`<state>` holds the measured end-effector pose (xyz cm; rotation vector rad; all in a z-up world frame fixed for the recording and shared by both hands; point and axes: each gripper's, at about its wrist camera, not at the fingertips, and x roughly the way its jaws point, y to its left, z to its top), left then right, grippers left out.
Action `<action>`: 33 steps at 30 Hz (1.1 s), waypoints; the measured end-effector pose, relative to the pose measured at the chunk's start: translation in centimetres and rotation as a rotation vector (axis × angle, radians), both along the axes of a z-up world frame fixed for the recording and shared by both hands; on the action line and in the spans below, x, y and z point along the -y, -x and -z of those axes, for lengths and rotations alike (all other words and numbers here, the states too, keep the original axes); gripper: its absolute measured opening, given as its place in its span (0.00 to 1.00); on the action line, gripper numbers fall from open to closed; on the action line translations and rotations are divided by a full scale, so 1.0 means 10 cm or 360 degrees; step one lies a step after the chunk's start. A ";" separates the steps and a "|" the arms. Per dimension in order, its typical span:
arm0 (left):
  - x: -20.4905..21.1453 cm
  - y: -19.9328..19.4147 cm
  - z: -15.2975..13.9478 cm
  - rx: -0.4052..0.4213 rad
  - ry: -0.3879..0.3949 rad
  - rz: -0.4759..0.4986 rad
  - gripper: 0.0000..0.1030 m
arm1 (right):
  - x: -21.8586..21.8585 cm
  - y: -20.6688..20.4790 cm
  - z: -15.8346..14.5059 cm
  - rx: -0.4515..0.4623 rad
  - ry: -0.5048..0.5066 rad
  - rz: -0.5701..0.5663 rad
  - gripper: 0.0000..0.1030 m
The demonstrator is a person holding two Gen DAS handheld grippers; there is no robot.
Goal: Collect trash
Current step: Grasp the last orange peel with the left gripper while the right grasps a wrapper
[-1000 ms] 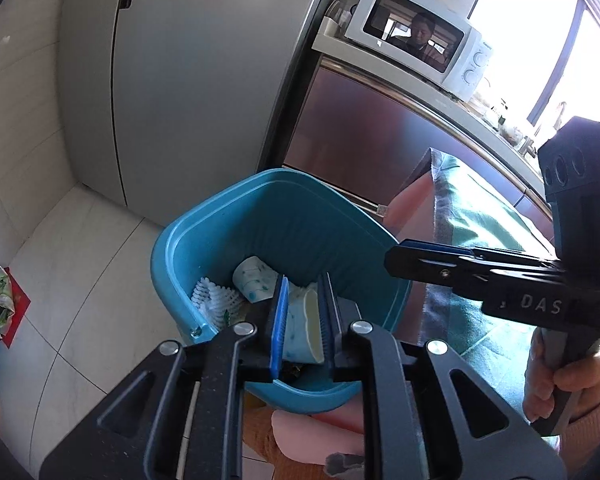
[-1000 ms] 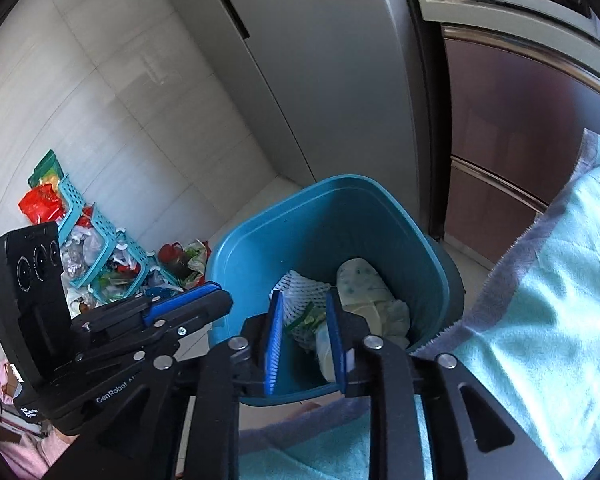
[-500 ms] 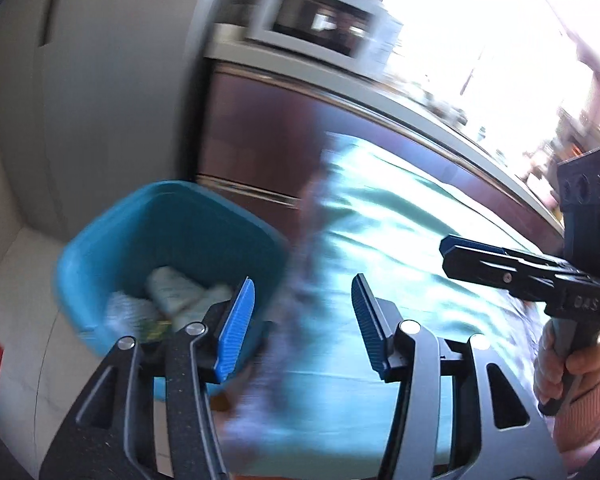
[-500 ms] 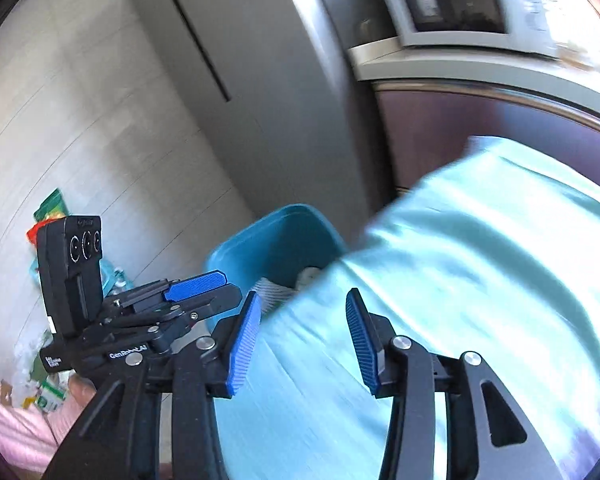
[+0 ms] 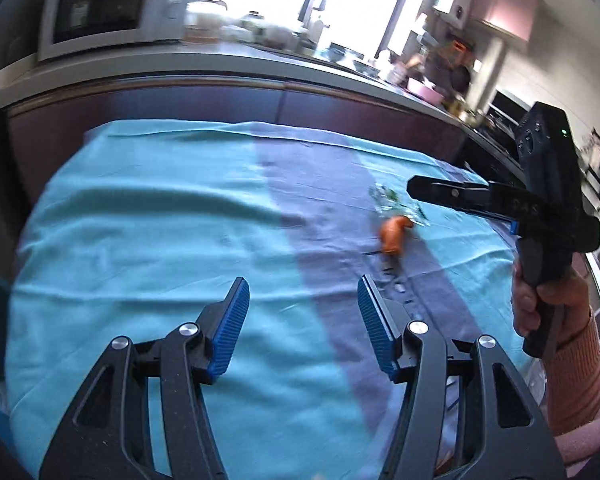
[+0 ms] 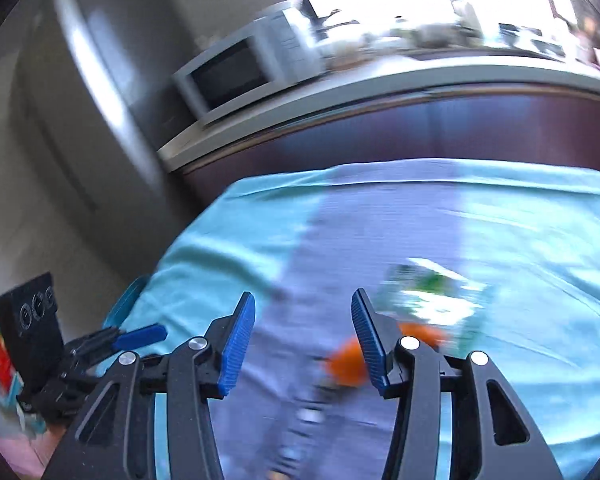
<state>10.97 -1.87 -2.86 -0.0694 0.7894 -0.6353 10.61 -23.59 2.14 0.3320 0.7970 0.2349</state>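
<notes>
Both grippers are over the table covered with the turquoise cloth (image 5: pixel 140 220), between one pickup and the next. The left gripper (image 5: pixel 303 312) has just been opening its jaws; they stand apart with nothing between them. The right gripper (image 6: pixel 303 334) has just been opening too and is also empty. The remaining trash lies on the purple stripe of the cloth: an orange piece (image 5: pixel 394 235) and, touching it, a crumpled clear wrapper (image 5: pixel 392 200). The next move probably calls for lowering one gripper over the orange piece and closing on it.
</notes>
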 end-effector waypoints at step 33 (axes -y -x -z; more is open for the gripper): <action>1.42 -0.57 0.27 -0.0201 -0.0195 0.0273 0.16 | 0.72 -0.13 0.44 -0.0117 -0.0328 0.0140 0.10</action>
